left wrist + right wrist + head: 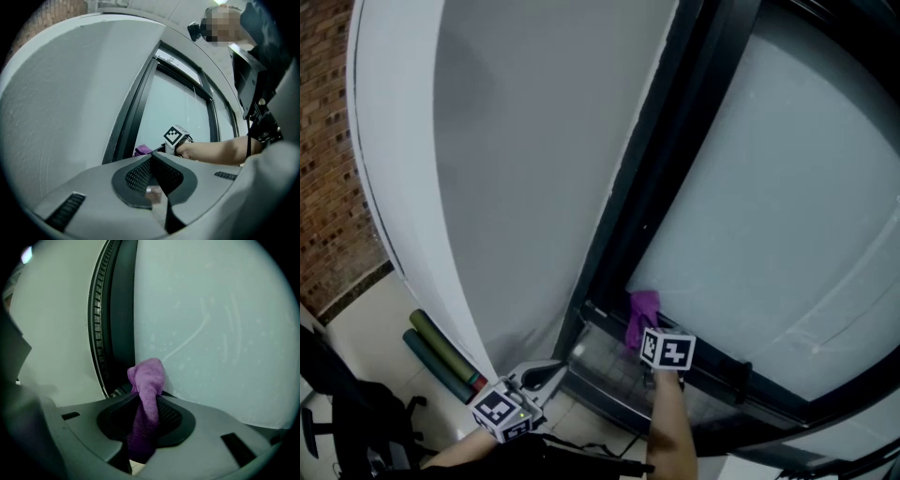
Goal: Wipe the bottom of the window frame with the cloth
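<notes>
Window frame (722, 367) below frosted glass (787, 187): right gripper (143, 399) jaws pinch the cloth (149, 376), left gripper (152, 158) jaws closed on nothing; the floppy wad may skip the rail.

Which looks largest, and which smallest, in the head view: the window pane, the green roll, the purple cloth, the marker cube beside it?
1. window pane
2. green roll
3. purple cloth and marker cube: they look about alike, so I do not rank them.
</notes>
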`<action>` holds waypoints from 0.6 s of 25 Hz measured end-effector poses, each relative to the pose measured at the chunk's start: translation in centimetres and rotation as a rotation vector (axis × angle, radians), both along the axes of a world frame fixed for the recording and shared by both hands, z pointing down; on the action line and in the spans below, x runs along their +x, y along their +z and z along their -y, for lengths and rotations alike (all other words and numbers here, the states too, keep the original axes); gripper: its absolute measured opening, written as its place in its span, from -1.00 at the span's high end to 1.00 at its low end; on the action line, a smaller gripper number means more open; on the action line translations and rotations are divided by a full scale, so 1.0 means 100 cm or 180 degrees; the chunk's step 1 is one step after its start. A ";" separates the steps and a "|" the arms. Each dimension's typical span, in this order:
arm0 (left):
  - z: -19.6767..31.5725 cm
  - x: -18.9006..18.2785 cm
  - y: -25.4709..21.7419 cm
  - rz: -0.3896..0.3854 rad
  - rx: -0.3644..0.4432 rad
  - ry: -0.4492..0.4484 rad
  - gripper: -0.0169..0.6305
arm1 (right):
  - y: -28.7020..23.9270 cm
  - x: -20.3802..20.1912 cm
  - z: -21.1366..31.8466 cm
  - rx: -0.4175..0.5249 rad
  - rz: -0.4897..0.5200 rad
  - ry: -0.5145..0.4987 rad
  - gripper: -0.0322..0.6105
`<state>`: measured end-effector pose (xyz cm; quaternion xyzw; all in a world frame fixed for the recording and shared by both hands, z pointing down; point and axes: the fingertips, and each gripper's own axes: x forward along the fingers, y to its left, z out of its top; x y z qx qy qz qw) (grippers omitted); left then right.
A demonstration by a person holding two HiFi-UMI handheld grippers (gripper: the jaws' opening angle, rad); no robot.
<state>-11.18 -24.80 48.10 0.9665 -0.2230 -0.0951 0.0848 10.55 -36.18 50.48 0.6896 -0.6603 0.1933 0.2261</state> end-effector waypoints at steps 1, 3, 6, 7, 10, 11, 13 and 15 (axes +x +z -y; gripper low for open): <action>-0.001 0.002 0.000 0.0004 0.0012 0.0016 0.93 | -0.001 0.004 -0.004 0.0005 0.0008 0.0022 0.57; -0.004 0.006 0.001 0.0027 0.0012 0.0055 0.93 | 0.000 0.009 -0.009 0.0006 0.0059 0.0061 0.57; -0.006 0.011 0.002 0.0035 -0.0007 0.0106 0.93 | 0.001 0.012 -0.014 -0.0001 0.0117 0.0098 0.57; -0.006 0.014 0.002 0.0034 -0.0024 0.0131 0.93 | 0.001 0.015 -0.016 -0.0002 0.0098 0.0116 0.57; -0.010 0.023 0.004 0.0034 -0.0015 0.0247 0.93 | 0.002 0.023 -0.022 -0.0026 0.0004 0.0168 0.57; -0.011 0.025 0.004 0.0042 -0.0014 0.0279 0.93 | 0.003 0.025 -0.025 -0.0036 -0.0014 0.0181 0.57; -0.012 0.028 0.006 0.0046 -0.0029 0.0301 0.93 | 0.004 0.031 -0.030 -0.0031 -0.0026 0.0220 0.57; -0.011 0.029 0.007 0.0042 -0.0041 0.0312 0.93 | 0.004 0.036 -0.034 -0.0015 -0.0005 0.0271 0.57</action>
